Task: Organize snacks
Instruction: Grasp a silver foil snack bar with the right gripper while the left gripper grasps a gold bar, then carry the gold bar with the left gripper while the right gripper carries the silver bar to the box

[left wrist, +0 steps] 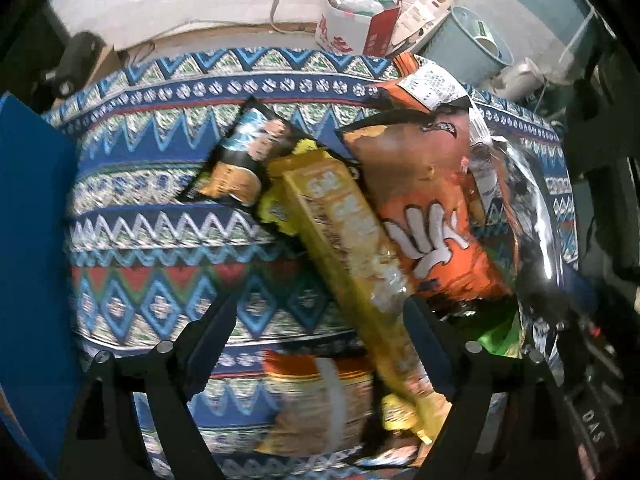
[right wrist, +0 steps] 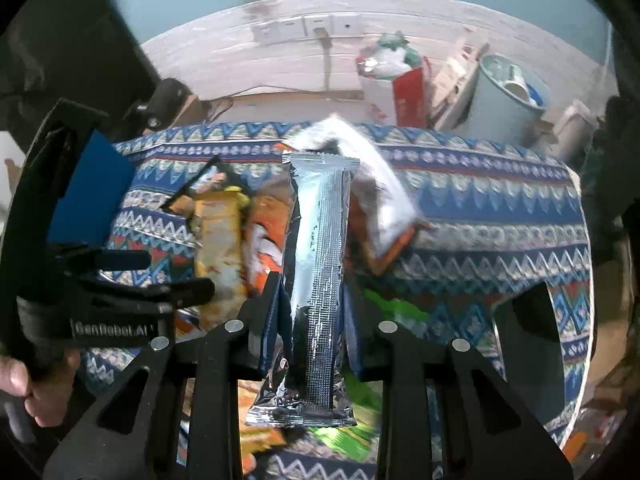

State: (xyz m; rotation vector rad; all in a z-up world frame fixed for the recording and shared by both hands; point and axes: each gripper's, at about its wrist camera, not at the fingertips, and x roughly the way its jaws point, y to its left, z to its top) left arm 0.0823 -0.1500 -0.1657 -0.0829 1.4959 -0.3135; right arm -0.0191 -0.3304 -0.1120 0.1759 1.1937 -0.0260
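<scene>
Sorting is only getting started: one silver packet lifted, the pile waiting.

The right gripper (right wrist: 316, 308) is clamping a silver packet (right wrist: 318, 272) upright above the patterned tablecloth (right wrist: 480, 216). The left gripper (left wrist: 320, 320) is hanging open over the yellow box (left wrist: 348, 240), gripping nothing. The orange bag (left wrist: 424, 200) and black bag (left wrist: 240, 160) are lying heaped beside it, unsorted.

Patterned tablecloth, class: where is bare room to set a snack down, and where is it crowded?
Bare patterned tablecloth lies between the blue panel and the long yellow packet. The orange crisp bag side is crowded.
</scene>
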